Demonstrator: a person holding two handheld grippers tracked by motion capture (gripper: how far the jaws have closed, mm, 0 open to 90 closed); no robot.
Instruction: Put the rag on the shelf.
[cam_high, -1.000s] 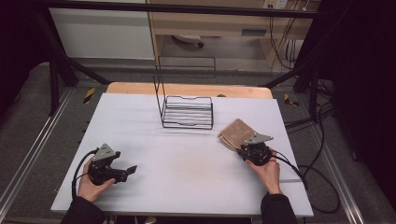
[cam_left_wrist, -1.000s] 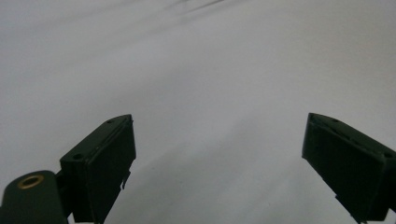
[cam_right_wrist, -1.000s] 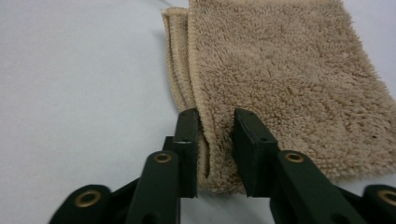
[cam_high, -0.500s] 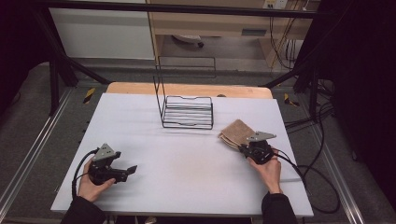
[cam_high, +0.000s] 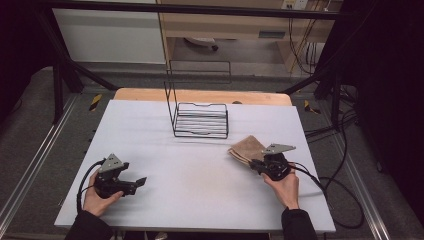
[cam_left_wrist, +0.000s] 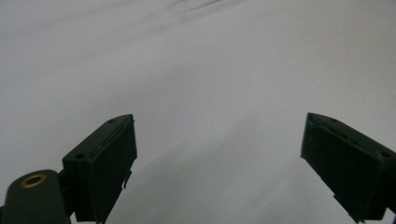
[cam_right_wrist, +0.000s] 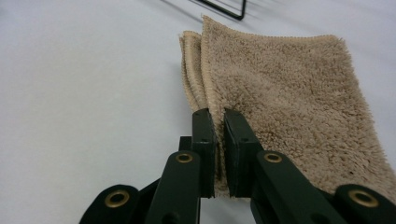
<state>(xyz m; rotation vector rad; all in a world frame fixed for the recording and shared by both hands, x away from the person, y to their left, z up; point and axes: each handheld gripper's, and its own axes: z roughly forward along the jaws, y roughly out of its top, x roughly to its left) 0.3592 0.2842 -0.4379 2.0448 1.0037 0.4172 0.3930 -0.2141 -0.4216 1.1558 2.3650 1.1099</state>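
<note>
Towel (cam_right_wrist: 289, 88): tan, folded, flat on counter (cam_high: 200, 175) at right, near right edge; no readable writing.
Right tongs (cam_right_wrist: 218, 149): nearly closed, pinching towel's near folded edge.
Left tongs (cam_left_wrist: 219, 163): spread wide, nothing held, low over bare counter, front left.
Wire rack (cam_high: 200, 120): centre back, well apart from towel.
Open room: wide bare middle.

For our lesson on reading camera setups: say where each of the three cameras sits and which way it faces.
High view: fixed above the near edge, facing forward and down on the table; both hands, wire rack.
Left gripper view: rides the left gripper, facing bare table between spread fingers.
Right gripper view: rides the right gripper, facing the folded towel, fingers pinching its edge.
Shared: high and right gripper views both show towel and rack.
</note>
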